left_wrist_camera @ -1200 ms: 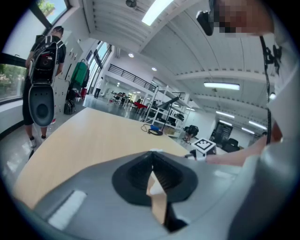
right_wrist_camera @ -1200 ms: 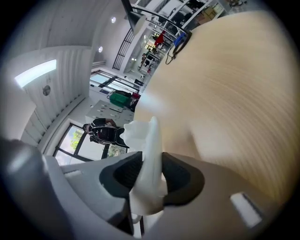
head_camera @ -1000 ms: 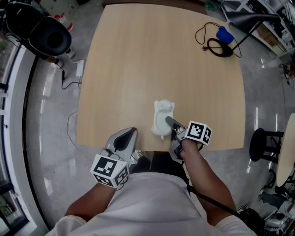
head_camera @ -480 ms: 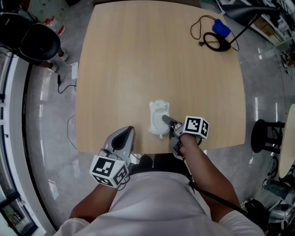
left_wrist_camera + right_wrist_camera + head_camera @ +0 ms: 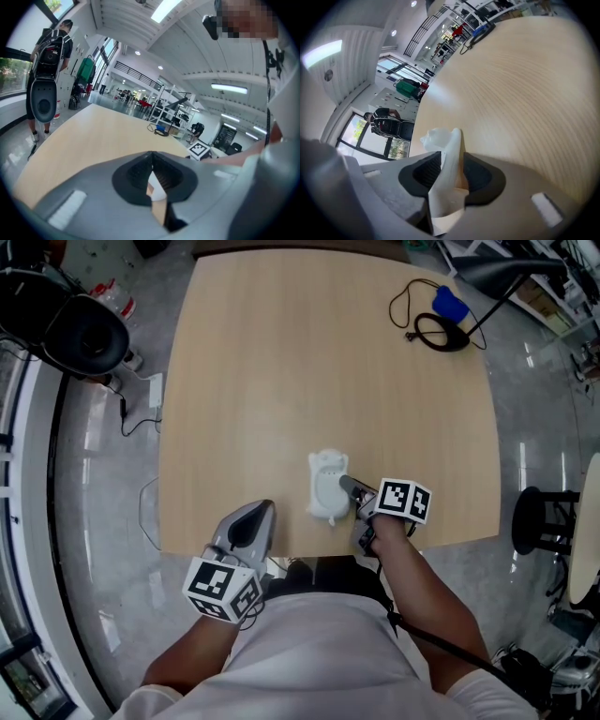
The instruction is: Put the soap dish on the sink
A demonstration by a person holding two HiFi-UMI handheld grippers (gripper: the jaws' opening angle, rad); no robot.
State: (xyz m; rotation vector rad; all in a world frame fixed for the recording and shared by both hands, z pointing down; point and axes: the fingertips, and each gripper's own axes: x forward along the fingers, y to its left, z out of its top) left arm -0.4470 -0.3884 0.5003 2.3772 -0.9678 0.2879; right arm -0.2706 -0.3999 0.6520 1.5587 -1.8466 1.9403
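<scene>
A pale wooden table [image 5: 328, 362] filled the middle. At its far right corner lay a coiled black cable [image 5: 441, 334] beside a small blue object [image 5: 451, 306] — perhaps a pouch. On the grey floor [image 5: 94, 521], a black stool [image 5: 534, 526] stood right and a bulky black object [image 5: 89, 329] far left.

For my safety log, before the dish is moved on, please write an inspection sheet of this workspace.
Surface: light wooden table, no spill seen.
Job's things: white dish lies by the near edge; no sink seen.
Clutter: blue thing at the far right corner.
Grippers: right gripper has just been opening, with the dish rim between its jaws; left gripper shut, empty, off the near edge.
Cables: black cable coiled by the blue thing; floor cable at the left.
Surroundings: black chair left, stool right, grey floor.
</scene>
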